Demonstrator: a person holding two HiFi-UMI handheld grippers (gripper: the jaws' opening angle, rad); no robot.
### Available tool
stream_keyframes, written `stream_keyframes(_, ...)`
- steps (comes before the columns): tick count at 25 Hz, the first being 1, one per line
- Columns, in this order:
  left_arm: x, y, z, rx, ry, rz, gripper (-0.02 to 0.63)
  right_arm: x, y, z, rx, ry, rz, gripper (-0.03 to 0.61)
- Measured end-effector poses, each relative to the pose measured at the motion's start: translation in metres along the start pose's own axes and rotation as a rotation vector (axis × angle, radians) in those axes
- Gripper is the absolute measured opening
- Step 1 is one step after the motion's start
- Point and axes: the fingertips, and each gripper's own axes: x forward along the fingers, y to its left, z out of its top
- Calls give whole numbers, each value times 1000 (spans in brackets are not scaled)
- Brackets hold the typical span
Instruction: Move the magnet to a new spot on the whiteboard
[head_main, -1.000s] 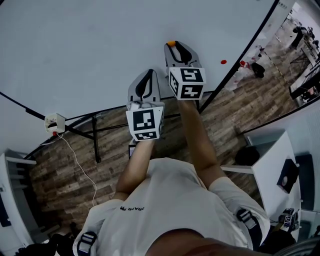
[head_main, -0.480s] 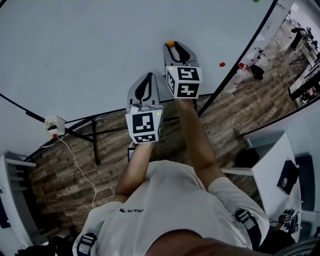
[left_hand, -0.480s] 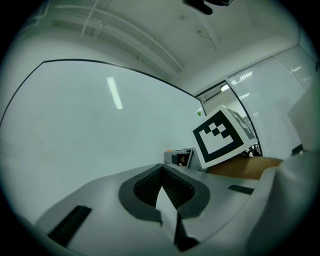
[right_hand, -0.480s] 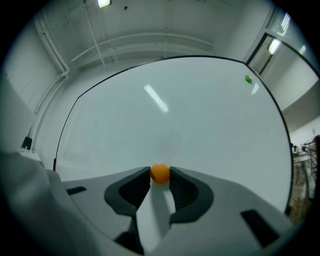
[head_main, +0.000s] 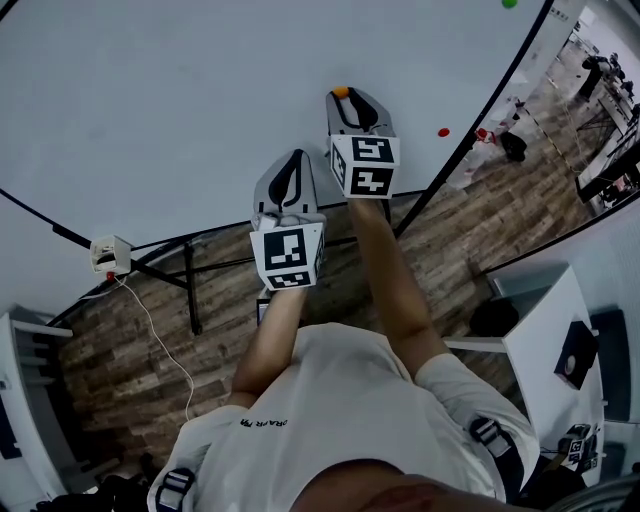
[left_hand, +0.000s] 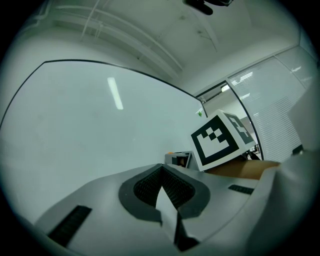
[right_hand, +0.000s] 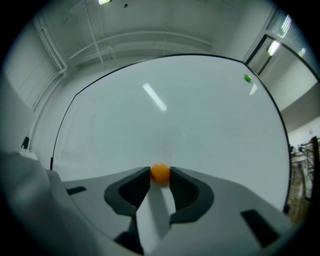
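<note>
Dim fisheye views; a glare streak crosses the whiteboard (right_hand: 170, 120).

The left forearm (head_main: 268, 335) and right forearm (head_main: 385, 260), both bare, stretch forward from the chest side by side. The right gripper (head_main: 346, 97) reaches further ahead, roughly level. Its jaws pinch a small orange magnet (right_hand: 160, 172) at their tips, one pad on either side. The left gripper (head_main: 291, 158) sits nearer the body, tilted slightly upward — jaws closed together, nothing between them.

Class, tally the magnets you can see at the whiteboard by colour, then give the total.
orange magnet: 1
red magnet: 1
green magnet: 1
Total: 3
</note>
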Motion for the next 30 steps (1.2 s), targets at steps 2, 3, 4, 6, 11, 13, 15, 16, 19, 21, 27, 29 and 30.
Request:
stream_keyframes(2, 0, 1, 0, 1, -1, 0, 3, 1, 1, 0, 2, 1, 3, 130)
stream_keyframes(3, 0, 2, 0, 1, -2, 1, 3, 2, 2, 0, 2, 2, 8, 130)
stream_keyframes(4, 0, 3, 0, 1, -2, 2, 3, 2, 3, -1, 1, 2, 13, 130)
stream_keyframes(6, -1, 4, -2, 2, 1, 3, 3, 1, 5, -3, 2, 3, 16, 140)
stream_keyframes(11, -3, 2, -3, 8, 3, -5, 3, -6, 4, -5, 7, -7, 9, 141)
stream_keyframes(13, -4, 1, -5, 2, 6, -7, 3, -10, 4, -3, 9, -18, 12, 141)
stream_keyframes(15, -5, -1, -4, -3, 6, -13, 3, -14, 5, -1, 10, -28, 15, 141)
stream_keyframes(16, -6, -3, -3, -4, 4, -16, 3, -17, 5, 0, 10, -32, 18, 140)
stream_keyframes(19, -6, -8, 0, -2, 0, -23, 3, -25, 4, 3, 11, -43, 33, 138)
stream_keyframes(21, -6, -11, 1, -3, 0, -25, 3, -31, 3, 6, 13, -51, 43, 121)
stream_keyframes(27, -11, -14, 0, -3, 0, -33, 3, -47, 7, 8, 13, -80, 64, 58)
stream_keyframes(29, -11, -16, 0, -3, 1, -35, 3, -51, 7, 8, 11, -81, 65, 52)
stream_keyframes(30, -11, -17, 0, -3, 2, -36, 3, -53, 7, 7, 11, -81, 65, 49)
